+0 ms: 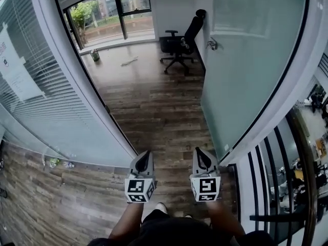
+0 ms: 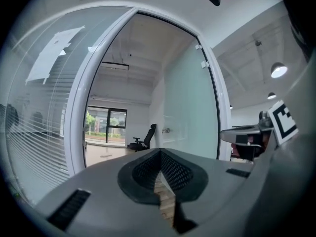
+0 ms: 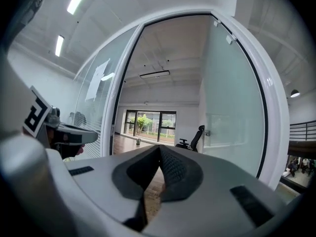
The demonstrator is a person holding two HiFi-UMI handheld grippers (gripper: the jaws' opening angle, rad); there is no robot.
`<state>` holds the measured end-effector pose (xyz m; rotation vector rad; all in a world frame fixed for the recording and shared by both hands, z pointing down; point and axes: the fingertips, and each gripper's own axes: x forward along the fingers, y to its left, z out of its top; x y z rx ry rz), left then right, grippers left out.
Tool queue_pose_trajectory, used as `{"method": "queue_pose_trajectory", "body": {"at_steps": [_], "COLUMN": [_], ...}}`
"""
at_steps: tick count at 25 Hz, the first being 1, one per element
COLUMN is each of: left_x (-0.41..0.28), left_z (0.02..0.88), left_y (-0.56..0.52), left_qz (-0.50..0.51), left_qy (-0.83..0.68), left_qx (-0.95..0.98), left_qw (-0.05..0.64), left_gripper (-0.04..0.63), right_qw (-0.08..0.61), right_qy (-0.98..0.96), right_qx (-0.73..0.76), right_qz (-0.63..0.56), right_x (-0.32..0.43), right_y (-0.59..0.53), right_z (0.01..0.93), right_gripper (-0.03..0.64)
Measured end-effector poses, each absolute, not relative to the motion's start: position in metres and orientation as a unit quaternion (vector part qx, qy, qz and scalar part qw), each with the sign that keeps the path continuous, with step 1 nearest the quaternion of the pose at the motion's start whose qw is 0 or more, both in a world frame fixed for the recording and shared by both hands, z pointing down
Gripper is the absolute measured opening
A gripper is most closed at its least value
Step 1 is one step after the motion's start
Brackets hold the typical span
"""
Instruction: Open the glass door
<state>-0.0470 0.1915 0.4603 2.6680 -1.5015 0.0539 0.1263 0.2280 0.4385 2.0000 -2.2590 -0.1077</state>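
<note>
The frosted glass door (image 1: 246, 60) stands swung open into the room, along the right side of the doorway, with its metal handle (image 1: 212, 44) on the far edge. My left gripper (image 1: 145, 152) and right gripper (image 1: 199, 150) are side by side at the threshold, pointing level through the opening, both shut and holding nothing. In the left gripper view the left gripper (image 2: 160, 152) has its tips together, and the door (image 2: 190, 102) is ahead on the right. The right gripper view shows the right gripper (image 3: 159, 148) with its tips together and the door (image 3: 232, 98) close on the right.
A glass wall (image 1: 46, 86) with blinds and a taped paper sheet (image 1: 15, 65) runs along the left. Inside, a black office chair (image 1: 179, 40) stands by the far wall and a small bin (image 1: 95, 55) by the window. A dark railing (image 1: 287, 178) is at my right.
</note>
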Motion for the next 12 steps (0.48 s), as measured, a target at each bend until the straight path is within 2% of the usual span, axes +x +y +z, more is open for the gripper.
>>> {"method": "queue_pose_trajectory", "body": {"at_steps": [12], "left_x": [0.0], "left_z": [0.471], "left_y": [0.307], "left_qz": [0.025], "left_qy": [-0.496], "left_qx": [0.867], "left_qw": [0.045], "left_gripper": [0.003], "right_qw": [0.062], "right_qy": [-0.748], "right_qx": [0.661], "right_qz": [-0.024], "right_x": [0.169], "right_y": [0.335], "right_z": [0.455], "right_gripper": [0.014]}}
